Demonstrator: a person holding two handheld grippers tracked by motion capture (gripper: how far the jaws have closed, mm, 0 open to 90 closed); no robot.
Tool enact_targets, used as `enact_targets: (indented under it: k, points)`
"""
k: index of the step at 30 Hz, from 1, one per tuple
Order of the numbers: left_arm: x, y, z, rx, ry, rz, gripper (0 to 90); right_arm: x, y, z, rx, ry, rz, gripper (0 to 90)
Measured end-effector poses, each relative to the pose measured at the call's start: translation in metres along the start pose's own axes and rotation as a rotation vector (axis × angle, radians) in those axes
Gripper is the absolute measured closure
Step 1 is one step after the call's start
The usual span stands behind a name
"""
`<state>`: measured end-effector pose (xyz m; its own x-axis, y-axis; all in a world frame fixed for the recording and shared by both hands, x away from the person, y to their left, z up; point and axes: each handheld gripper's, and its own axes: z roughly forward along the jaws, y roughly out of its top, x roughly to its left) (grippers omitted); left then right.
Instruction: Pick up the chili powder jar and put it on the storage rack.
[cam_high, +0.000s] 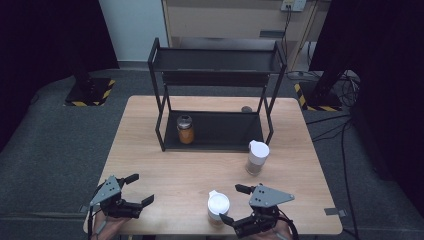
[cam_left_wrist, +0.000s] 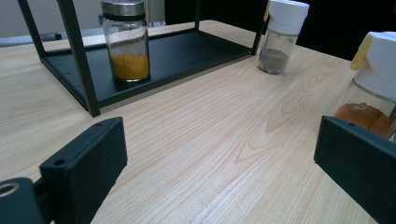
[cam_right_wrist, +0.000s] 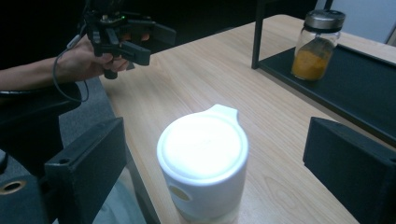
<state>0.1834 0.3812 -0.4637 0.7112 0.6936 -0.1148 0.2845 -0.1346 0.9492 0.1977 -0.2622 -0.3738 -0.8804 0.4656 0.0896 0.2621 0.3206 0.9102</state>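
A black two-tier rack (cam_high: 215, 62) stands at the back of the wooden table (cam_high: 165, 170). On its lower shelf is a metal-lidded jar of yellow-orange powder (cam_high: 185, 130) (cam_left_wrist: 126, 42) (cam_right_wrist: 317, 44). A white-lidded jar of grey powder (cam_high: 257, 157) (cam_left_wrist: 282, 35) stands right of the rack's front. Another white-lidded jar (cam_high: 218, 207) (cam_right_wrist: 203, 158) (cam_left_wrist: 378, 88), with reddish powder, stands near the front edge. My right gripper (cam_high: 234, 204) (cam_right_wrist: 219, 156) is open, its jaws either side of this jar without touching it. At the front left my left gripper (cam_high: 141, 189) (cam_left_wrist: 219, 158) is open and empty.
A small dark round object (cam_high: 246, 108) lies on the table behind the rack's right side. Bare wood stretches between the rack and both grippers. In the right gripper view, a hand holds the left gripper (cam_right_wrist: 123, 37) by the table's corner. Grey carpet surrounds the table.
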Motion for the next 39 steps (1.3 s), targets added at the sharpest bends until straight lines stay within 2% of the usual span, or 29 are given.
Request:
enact_targets:
  k: [8,14,22,28,33,39]
  points:
    - [0.0,0.001,0.0,0.006,-0.004,0.005,1.7,0.005,0.001,0.019,0.038,-0.008,-0.016,7.4]
    - [0.0,0.001,0.001,0.008,-0.005,0.005,1.7,0.004,-0.001,0.032,0.068,0.001,-0.004,8.7]
    - [0.0,0.001,0.0,0.008,-0.007,0.007,1.7,0.009,-0.004,0.047,0.109,-0.018,0.001,11.8]
    - [0.0,0.001,0.0,0.006,-0.008,0.006,1.7,0.015,-0.007,0.054,0.12,-0.041,-0.012,18.7]
    - [0.0,0.001,0.0,0.006,-0.009,0.006,1.7,0.02,-0.01,0.053,0.111,-0.064,-0.03,29.6]
    - [0.0,0.001,0.0,0.007,-0.01,0.006,1.8,0.022,-0.008,0.052,0.115,-0.073,-0.037,30.2]
